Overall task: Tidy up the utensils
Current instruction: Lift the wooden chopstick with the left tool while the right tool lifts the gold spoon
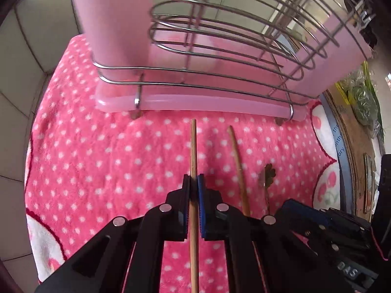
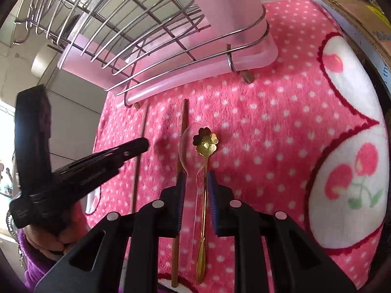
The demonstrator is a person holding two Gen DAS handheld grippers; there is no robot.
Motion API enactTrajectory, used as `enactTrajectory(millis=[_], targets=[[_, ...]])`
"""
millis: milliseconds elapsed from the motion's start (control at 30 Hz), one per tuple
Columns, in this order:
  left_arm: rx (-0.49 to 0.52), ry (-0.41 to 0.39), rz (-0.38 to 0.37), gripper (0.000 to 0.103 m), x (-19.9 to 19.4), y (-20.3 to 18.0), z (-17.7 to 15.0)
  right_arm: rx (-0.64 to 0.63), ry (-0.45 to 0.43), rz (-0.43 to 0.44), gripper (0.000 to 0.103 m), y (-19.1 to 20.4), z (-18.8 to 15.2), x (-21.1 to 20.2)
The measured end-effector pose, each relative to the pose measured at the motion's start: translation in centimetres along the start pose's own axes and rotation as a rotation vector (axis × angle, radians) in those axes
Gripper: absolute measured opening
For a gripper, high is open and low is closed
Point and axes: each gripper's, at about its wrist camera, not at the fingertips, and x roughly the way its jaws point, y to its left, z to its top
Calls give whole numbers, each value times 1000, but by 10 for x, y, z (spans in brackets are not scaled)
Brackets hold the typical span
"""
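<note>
Left gripper [image 1: 194,183] is pinched tight on one thin wooden chopstick [image 1: 193,151], so a tilt could let it pivot and slip. Right gripper [image 2: 196,183] straddles the clear plastic spoon [image 2: 189,144] and gold flower-bowled spoon [image 2: 204,144] on the pink dotted blanket [image 2: 281,127], pads not pressing; closing might snag both. Beyond, the wire dish rack [image 1: 220,36] could catch a long tip.

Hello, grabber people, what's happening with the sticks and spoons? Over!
Left gripper shut on one chopstick. Right gripper open, straddling gold spoon and clear spoon. Rack ahead, path clear.
</note>
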Motion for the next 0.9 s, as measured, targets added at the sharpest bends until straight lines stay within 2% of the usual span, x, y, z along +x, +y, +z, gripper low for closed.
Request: enactTrajectory(millis=[67,233,333,400,600,700,900], targets=[[-23,-15,-12,5,-11,15,-3,-20,10,-64,12,4,4,10],[-71,-38,-46,5,-30,57,-16,-37,27,-145,10,13,9,25],[-88,-38,-61,5,-38,67,-23,-68,21,-194,10,25,11,31],[-94,-39,-71,5,-39,71,-26,-79,8,-216,4,29,11,32],[-85,-55,-75,5,-38,68,-24,-4,-48,-185,3,12,8,9],[-88,-33,-60,6,-38,78,-22,24,-58,-201,2,-3,11,-4],[-91,39,-46,6,-15,75,-19,9,8,-210,3,-12,19,2]])
